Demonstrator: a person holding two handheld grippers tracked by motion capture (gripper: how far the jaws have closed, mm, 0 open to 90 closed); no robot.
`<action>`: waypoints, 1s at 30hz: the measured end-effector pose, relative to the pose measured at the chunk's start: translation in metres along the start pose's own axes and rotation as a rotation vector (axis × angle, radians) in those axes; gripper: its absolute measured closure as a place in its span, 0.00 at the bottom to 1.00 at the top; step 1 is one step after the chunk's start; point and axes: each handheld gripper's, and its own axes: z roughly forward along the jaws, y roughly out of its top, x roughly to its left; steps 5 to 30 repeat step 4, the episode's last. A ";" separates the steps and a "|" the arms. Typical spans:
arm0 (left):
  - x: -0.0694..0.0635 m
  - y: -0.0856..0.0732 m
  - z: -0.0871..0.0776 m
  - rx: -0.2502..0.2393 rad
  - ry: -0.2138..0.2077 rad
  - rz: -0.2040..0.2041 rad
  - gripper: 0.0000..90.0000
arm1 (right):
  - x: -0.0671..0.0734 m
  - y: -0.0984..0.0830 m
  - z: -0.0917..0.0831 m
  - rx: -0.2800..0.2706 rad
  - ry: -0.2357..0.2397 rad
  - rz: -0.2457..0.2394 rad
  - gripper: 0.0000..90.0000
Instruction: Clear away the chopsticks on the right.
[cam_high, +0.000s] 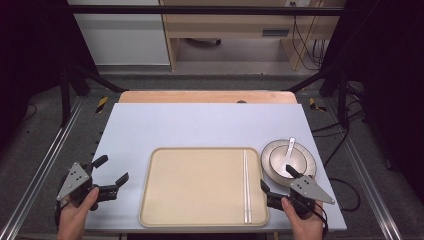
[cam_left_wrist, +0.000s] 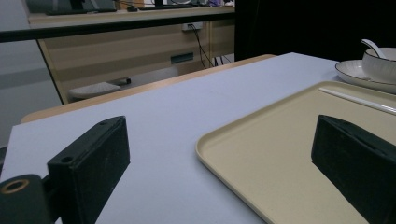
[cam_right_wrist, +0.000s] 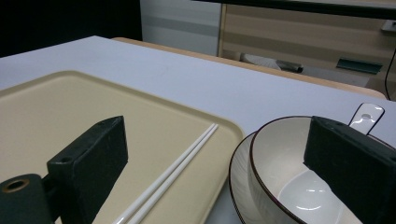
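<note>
A beige tray (cam_high: 200, 185) lies at the table's front middle. A pair of white chopsticks (cam_high: 246, 185) rests along its right side. Right of the tray a pale bowl (cam_high: 289, 161) stands on a plate (cam_high: 267, 160), with a white spoon (cam_high: 290, 149) in it. My left gripper (cam_high: 113, 169) is open over bare table left of the tray, holding nothing. My right gripper (cam_high: 276, 177) is open, spanning the tray's right edge and the bowl. In the right gripper view the chopsticks (cam_right_wrist: 177, 172) and bowl (cam_right_wrist: 280, 154) lie between the jaws. In the left gripper view the tray's rim (cam_left_wrist: 205, 144) sits between the jaws.
The light blue table top (cam_high: 200, 125) has open surface behind the tray and on the left. Its front edge is just under my hands. Black frame posts stand at both sides, and wooden furniture with cables stands on the floor beyond.
</note>
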 end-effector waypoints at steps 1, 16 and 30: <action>0.001 -0.001 -0.001 -0.004 0.004 -0.001 0.05 | 0.000 0.000 0.000 0.000 0.000 0.000 0.07; 0.002 -0.001 -0.003 -0.020 0.017 -0.007 0.05 | 0.000 0.000 0.000 -0.003 0.003 -0.006 0.08; 0.002 -0.001 -0.003 -0.020 0.017 -0.007 0.05 | 0.000 0.000 0.000 -0.003 0.003 -0.006 0.08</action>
